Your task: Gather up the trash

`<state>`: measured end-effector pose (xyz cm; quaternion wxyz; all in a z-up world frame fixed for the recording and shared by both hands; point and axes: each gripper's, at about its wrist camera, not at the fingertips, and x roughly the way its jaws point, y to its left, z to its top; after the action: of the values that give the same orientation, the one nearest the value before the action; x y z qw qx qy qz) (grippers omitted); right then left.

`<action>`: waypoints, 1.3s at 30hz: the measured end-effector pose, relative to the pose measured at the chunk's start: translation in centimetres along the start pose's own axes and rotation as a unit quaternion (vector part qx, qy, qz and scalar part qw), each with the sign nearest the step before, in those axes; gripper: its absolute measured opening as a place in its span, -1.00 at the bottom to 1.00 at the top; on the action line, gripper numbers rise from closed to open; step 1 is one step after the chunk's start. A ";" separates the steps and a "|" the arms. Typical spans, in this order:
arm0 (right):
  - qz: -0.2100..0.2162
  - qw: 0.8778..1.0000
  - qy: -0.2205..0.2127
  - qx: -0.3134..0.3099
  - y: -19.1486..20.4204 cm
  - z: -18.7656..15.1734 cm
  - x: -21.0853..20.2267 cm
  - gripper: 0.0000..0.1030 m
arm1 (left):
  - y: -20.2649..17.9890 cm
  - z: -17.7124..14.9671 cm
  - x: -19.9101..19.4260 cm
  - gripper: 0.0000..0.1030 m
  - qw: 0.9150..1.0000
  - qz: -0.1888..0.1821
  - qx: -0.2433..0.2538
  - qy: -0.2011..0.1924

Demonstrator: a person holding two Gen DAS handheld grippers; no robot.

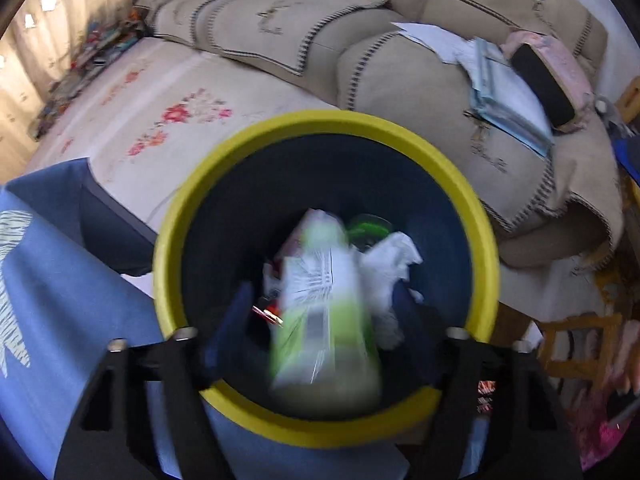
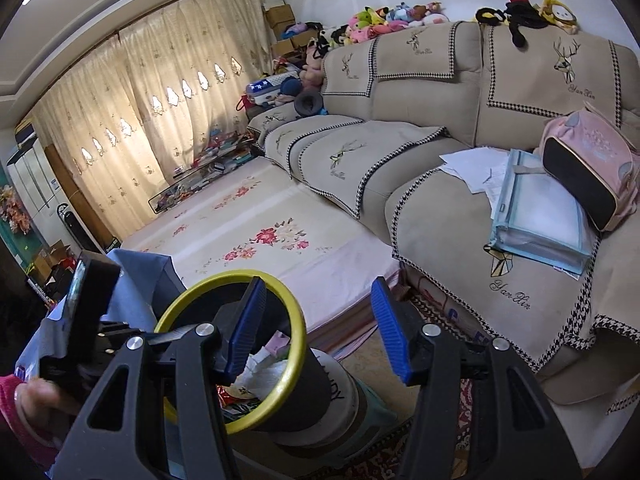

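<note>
1. In the left wrist view my left claw (image 1: pixel 320 344) points steeply down over the trash bin (image 1: pixel 476 216). Its jaws stand spread, one at the lower left and one at the lower right of the frame. No pad presses on anything.

2. Between those jaws, in the lower middle of the frame, a green and white carton (image 1: pixel 324 320) shows as a blur. It touches neither finger, so I judge it is dropping loose into the bin, which is why I hold the claw right above the opening.

3. Deeper in the bin lie crumpled white paper (image 1: pixel 390 268), right of the carton, and something green behind it. So some trash is already collected.

4. In the right wrist view my right claw (image 2: pixel 318 330) fills the bottom of the frame. Its blue pads (image 2: pixel 390 332) are apart and nothing sits between them. The bin's yellow rim shows lower left of centre, partly behind the left pad, so this claw is beside the bin, not over it.

5. At the lower left edge of that view a hand (image 2: pixel 36 396) in a red sleeve grips the other tool.

6. Farther off, in the right half of the frame, a beige sofa (image 2: pixel 420 80) carries loose papers (image 2: pixel 468 164), a blue folder (image 2: pixel 536 220) and a pink backpack (image 2: pixel 588 160). The papers may be the next trash; I cannot be sure.

7. Farthest, soft toys (image 2: pixel 384 16) line the sofa back at the top.
</note>
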<state>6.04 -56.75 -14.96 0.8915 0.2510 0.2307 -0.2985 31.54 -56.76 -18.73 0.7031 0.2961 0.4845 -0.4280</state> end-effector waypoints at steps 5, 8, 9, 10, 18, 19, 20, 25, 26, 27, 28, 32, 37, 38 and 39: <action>0.002 1.000 0.002 -0.007 0.2 0.0 -0.4 0.03 | 0.8 -2.1 -4.2 0.60 0.998 0.008 -0.033 -0.054; 0.009 1.000 0.001 -0.022 1.3 -0.4 -1.1 0.10 | 1.1 -4.7 -8.7 0.78 0.992 0.029 -0.052 -0.112; 0.012 0.999 0.001 -0.033 2.0 -0.6 -1.5 0.11 | 1.4 -6.2 -10.8 0.82 0.988 0.039 -0.061 -0.137; 0.015 0.999 0.002 -0.040 2.5 -0.8 -1.7 0.11 | 1.7 -7.6 -12.5 0.90 0.984 0.045 -0.069 -0.157; 0.049 0.993 0.006 -0.110 7.9 -3.1 -4.7 0.25 | 4.3 -22.5 -23.7 0.90 0.940 0.154 -0.187 -0.240; 0.053 0.991 0.004 -0.119 8.6 -3.4 -5.3 0.26 | 4.4 -24.3 -24.7 0.90 0.932 0.171 -0.199 -0.248; 0.058 0.990 0.003 -0.128 9.3 -3.7 -5.8 0.31 | 4.4 -26.4 -25.9 0.91 0.922 0.193 -0.215 -0.258; 0.088 0.981 -0.004 -0.175 13.1 -5.8 -9.0 0.57 | 3.9 -35.3 -30.6 0.91 0.878 0.253 -0.294 -0.279; 0.095 0.978 -0.005 -0.184 13.8 -6.2 -9.7 0.68 | 3.9 -36.7 -31.4 0.91 0.872 0.257 -0.306 -0.282; 0.101 0.976 -0.007 -0.193 14.5 -6.7 -10.4 0.71 | 3.7 -38.5 -32.4 0.91 0.864 0.263 -0.321 -0.286; 0.105 0.974 -0.009 -0.199 14.9 -6.9 -10.9 0.74 | 3.6 -40.1 -33.3 0.91 0.856 0.268 -0.334 -0.289; 0.131 0.965 -0.016 -0.225 16.8 -8.3 -13.9 0.80 | 2.5 -46.0 -35.6 0.91 0.829 0.290 -0.370 -0.303; 0.150 0.958 -0.029 -0.242 18.0 -9.3 -16.8 0.82 | 0.5 -50.3 -36.5 0.91 0.812 0.297 -0.396 -0.309; 0.152 0.957 -0.032 -0.245 18.1 -9.5 -17.3 0.83 | 0.2 -50.7 -36.6 0.91 0.812 0.297 -0.397 -0.309; 0.154 0.956 -0.036 -0.248 18.3 -9.6 -17.8 0.83 | 0.1 -51.2 -36.8 0.91 0.810 0.299 -0.399 -0.310</action>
<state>2.66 -31.00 -6.66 0.9685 0.0437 0.2238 -0.0997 3.68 -2.52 -2.49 0.9655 -0.0285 0.2564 -0.0353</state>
